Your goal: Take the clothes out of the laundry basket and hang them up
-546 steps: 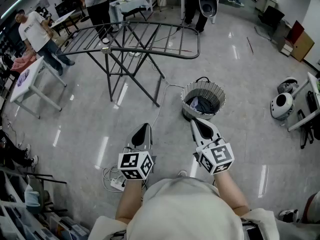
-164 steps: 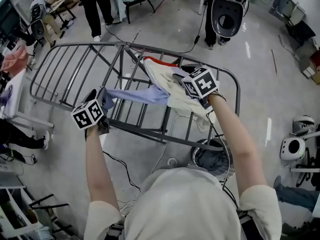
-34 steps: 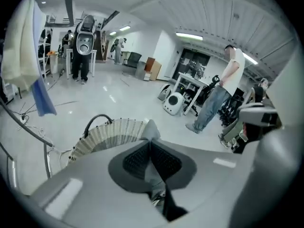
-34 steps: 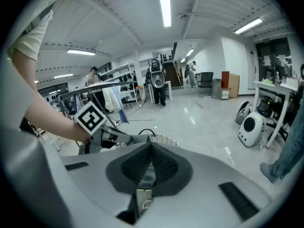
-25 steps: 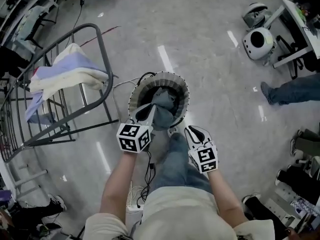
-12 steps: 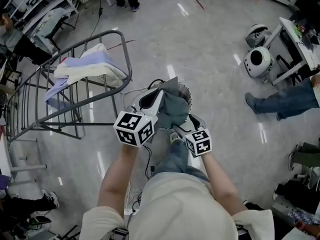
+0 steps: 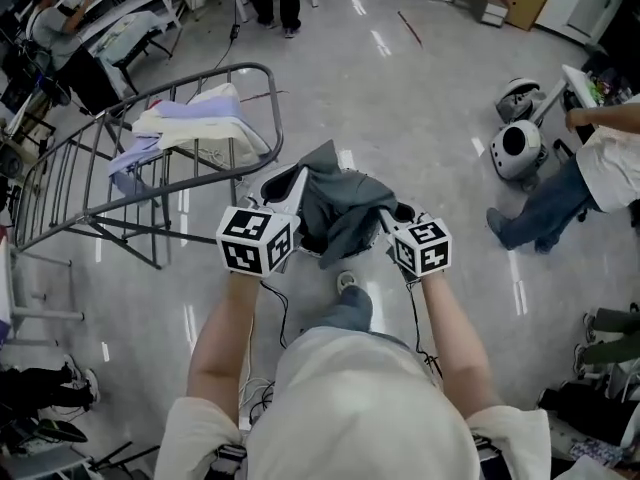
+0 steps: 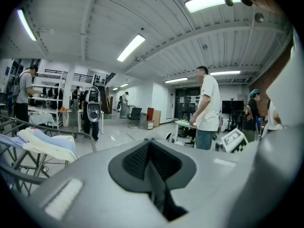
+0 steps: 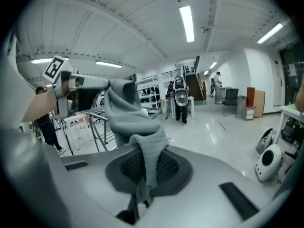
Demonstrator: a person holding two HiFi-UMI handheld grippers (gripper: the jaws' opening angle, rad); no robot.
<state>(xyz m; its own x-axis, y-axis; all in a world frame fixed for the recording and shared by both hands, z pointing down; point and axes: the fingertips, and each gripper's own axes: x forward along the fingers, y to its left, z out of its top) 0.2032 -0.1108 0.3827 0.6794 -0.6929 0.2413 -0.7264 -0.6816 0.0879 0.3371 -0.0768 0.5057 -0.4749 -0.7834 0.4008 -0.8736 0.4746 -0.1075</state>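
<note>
Grey garment point(image 7: 335, 206) lifted clear – a gripper on each end

The left gripper point(image 7: 291, 181) has its jaws pressed together on a dark fold of the cloth. The right gripper point(image 7: 386, 215) has just been closing and now clamps another fold, which drapes over its pads and trails down through them in its own view. Between the two, the garment hangs in a bunched swag in front of the person, above the glossy floor. Off to the left stands the metal drying rack point(image 7: 75, 183) – pale lilac and cream clothes point(image 7: 200, 123) lie over its near end. Farther right, a white rounded robot point(image 7: 520, 150) sits near a person in jeans point(image 7: 545, 206).
</note>
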